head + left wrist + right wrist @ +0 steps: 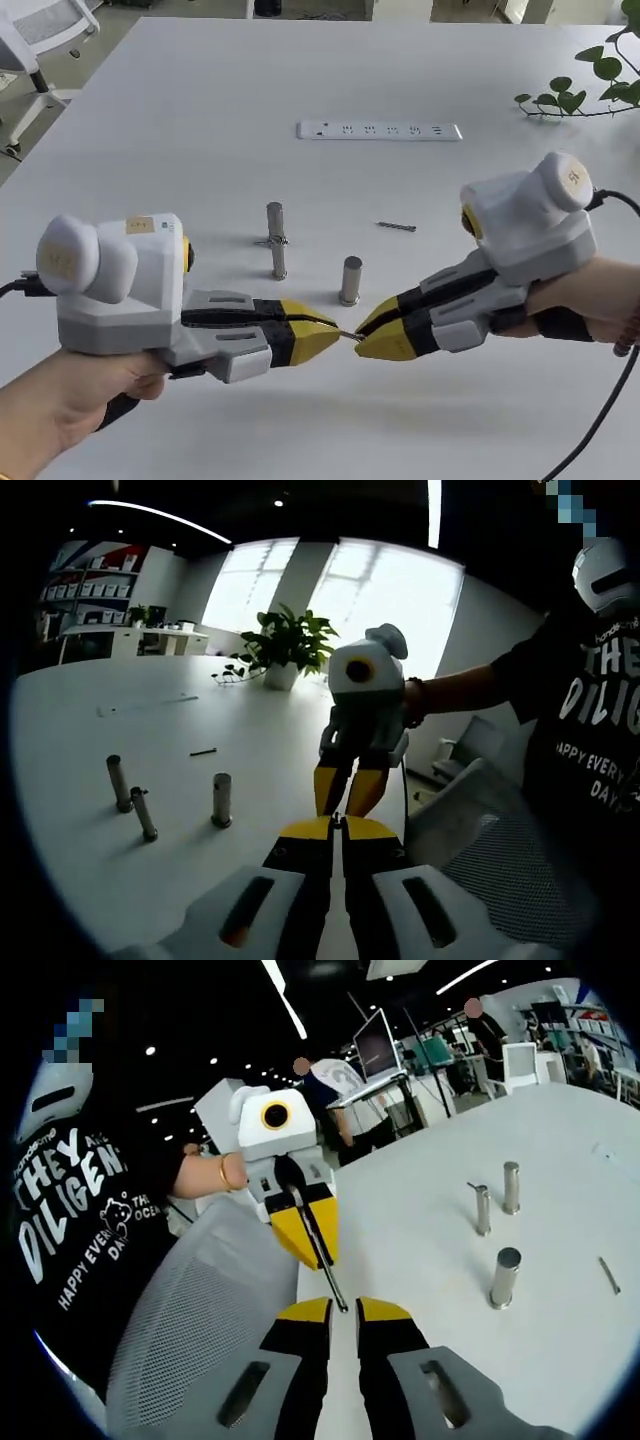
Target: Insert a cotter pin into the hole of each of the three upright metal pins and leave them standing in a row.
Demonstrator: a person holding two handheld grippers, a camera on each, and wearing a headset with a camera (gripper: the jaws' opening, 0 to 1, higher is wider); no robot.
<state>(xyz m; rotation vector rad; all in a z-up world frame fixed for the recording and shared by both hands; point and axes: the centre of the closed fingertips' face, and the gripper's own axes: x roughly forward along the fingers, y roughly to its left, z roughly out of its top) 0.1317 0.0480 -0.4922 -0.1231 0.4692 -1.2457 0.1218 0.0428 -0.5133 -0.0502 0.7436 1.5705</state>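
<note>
At the left, the white-and-grey left gripper with yellow-tipped black jaws has them pressed together on a thin bright-metal cotter pin, whose free end pokes out to the right. I judge this to be a hand-over or re-grip, done in the air in front of the work so that the cotter pin can be taken by the end that suits threading. Behind the tips, on the white table, stand the 3 upright grey metal pins. The rear thin pin and the front thin pin are close together, and the stout pin is just to their right, so the row is kept and each hole can be reached from the side. The matching right gripper meets the cotter pin's free end with its jaws slightly spread around it, not yet closed. Further right, a spare cotter pin lies flat, well apart. The head view hides most of the held cotter pin between the tips, whereas the right gripper view shows its whole length. The left gripper view shows a small crosspiece at the front thin pin's top, possibly a cotter pin already fitted, though it is too small to be sure.
</note>
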